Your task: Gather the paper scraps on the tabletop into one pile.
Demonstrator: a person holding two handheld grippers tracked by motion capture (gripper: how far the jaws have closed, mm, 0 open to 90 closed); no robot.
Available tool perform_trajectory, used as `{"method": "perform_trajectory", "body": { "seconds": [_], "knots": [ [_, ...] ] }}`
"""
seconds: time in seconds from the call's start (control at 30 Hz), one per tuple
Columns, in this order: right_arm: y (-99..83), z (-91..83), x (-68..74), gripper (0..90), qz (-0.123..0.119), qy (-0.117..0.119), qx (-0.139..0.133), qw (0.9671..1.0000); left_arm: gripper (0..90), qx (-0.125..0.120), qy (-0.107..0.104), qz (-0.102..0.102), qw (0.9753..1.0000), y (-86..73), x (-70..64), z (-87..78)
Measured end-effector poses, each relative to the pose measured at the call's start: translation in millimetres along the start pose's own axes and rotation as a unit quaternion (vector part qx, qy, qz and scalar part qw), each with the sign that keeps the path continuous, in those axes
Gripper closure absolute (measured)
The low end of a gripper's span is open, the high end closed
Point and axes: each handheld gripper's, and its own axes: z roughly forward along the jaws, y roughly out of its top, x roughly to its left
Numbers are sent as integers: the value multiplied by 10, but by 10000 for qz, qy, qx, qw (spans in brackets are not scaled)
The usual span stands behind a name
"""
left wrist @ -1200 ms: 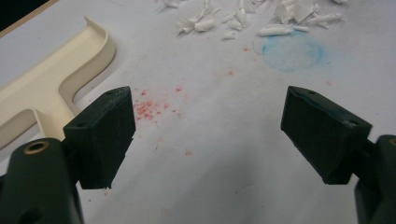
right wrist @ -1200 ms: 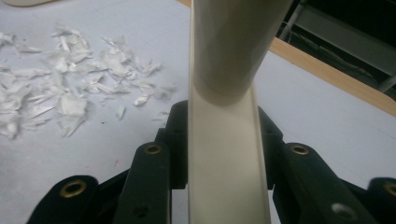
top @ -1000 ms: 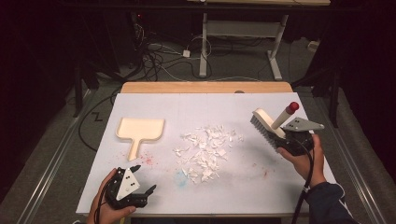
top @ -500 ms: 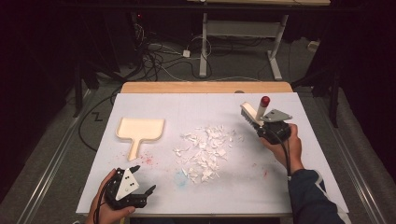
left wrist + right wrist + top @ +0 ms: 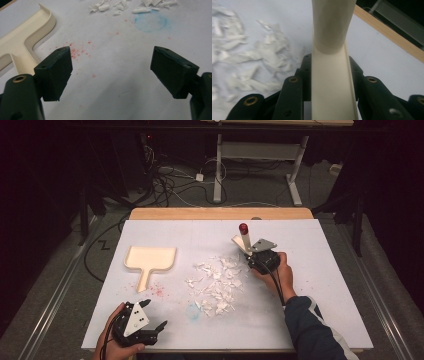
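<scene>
A cream hand brush (image 5: 242, 241) with a red-tipped handle stands tilted at the right edge of a heap of white scraps (image 5: 215, 282). My right gripper (image 5: 252, 255) is shut on the brush (image 5: 332, 75), its jaws clamped on either side of the cream body. The scraps (image 5: 244, 62) lie just to the left in the right gripper view. A cream dustpan (image 5: 148, 260) lies flat on the left of the white sheet. My left gripper (image 5: 157, 327) rests near the front edge, open, nothing between its jaws (image 5: 112, 72); the dustpan (image 5: 22, 45) shows at its upper left.
The white sheet (image 5: 325, 285) covers a wooden table (image 5: 220, 213). Red specks (image 5: 157, 290) and a faint blue ring (image 5: 192, 310) mark the sheet in front of the dustpan. Cables and table legs lie on the dark floor beyond.
My right gripper has carried the brush from the right side of the sheet leftwards and farther back, up to the edge of the scrap heap. The left gripper has stayed put.
</scene>
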Motion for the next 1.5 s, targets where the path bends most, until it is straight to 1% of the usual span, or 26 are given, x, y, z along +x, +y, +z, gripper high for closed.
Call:
{"method": "perform_trajectory", "body": {
  "seconds": [0.07, 0.13, 0.17, 0.2, 0.23, 0.33, 0.37, 0.4, 0.43, 0.5, 0.53, 0.6, 0.67, 0.7, 0.87, 0.9, 0.93, 1.0, 1.03, 1.13, 1.17, 1.27, 1.3, 1.37, 1.43, 1.5],
  "knots": [
    [-8, -14, 60, 680, -47, 183, -107, 9998, 171, 9, -27, -5, 10000, 0, -3, 7],
    [-23, -47, 122, 679, -135, 454, -234, 9986, 171, 22, -64, 20, 10000, 2, -12, 14],
    [-34, -73, 155, 679, -185, 542, -287, 9979, 171, 31, -66, 40, 10000, 5, -20, 14],
    [-42, -99, 182, 679, -285, 606, -340, 9972, 171, 34, -72, 67, 9999, 8, -26, 13],
    [-54, -131, 211, 679, -301, 709, -351, 9964, 171, 34, -91, 95, 9999, 10, -27, 13],
    [-70, -235, 288, 680, -425, 1011, -437, 9930, 171, 27, -96, 50, 9999, 15, -19, 18],
    [-73, -270, 317, 680, -433, 1115, -439, 9918, 171, -28, -108, 25, 9999, 17, -5, 18],
    [-74, -304, 348, 680, -462, 1166, -444, 9911, 171, -38, -176, -93, 9998, 14, 2, 21],
    [-78, -344, 388, 680, -496, 1182, -445, 9908, 171, -32, -205, -137, 9997, 14, 11, 23],
    [-92, -419, 465, 680, -549, 1320, -459, 9887, 171, -22, -206, -145, 9997, 14, 13, 23],
    [-99, -465, 512, 681, -603, 1335, -458, 9881, 171, -31, -217, -131, 9997, 14, 6, 17],
    [-104, -533, 552, 682, -683, 1379, -470, 9870, 171, -49, -226, -103, 9997, 19, -7, 3],
    [-99, -617, 559, 683, -643, 1378, -512, 9870, 171, -80, -250, -140, 9996, 22, -8, -5],
    [-95, -660, 546, 683, -569, 1364, -528, 9876, 171, -76, -248, -140, 9996, 22, -9, -4],
    [-74, -846, 405, 683, -255, 1225, -744, 9893, 171, -72, -204, -35, 9998, 29, -9, -6],
    [-69, -869, 368, 683, -219, 1165, -807, 9897, 171, -72, -204, -35, 9998, 29, -9, -6],
    [-65, -885, 329, 683, -166, 1141, -846, 9897, 171, -63, -229, -90, 9997, 32, -10, -3],
    [-62, -891, 257, 683, 6, 1111, -878, 9899, 171, -62, -212, -80, 9997, 35, -5, -5],
    [-56, -878, 221, 683, 36, 1077, -887, 9902, 171, -76, -210, -106, 9997, 34, 2, -4],
    [-18, -789, 121, 683, 142, 894, -908, 9918, 171, -53, -185, -147, 9997, 36, 24, 8],
    [-5, -745, 95, 683, 188, 823, -875, 9926, 171, -48, -183, -145, 9997, 38, 26, 12],
    [41, -572, 30, 682, 193, 628, -813, 9945, 171, -50, -192, -142, 9997, 41, 30, 17],
    [62, -505, 14, 683, 166, 597, -756, 9952, 171, -38, -194, -131, 9997, 40, 31, 20],
    [103, -374, -1, 682, 215, 561, -661, 9960, 171, -27, -215, -131, 9997, 34, 35, 27],
    [148, -254, 2, 683, 172, 533, -630, 9964, 170, -11, -217, -111, 9997, 31, 37, 30],
    [196, -155, 24, 683, 190, 563, -601, 9964, 170, -17, -230, -114, 9997, 30, 42, 30]
  ]
}}
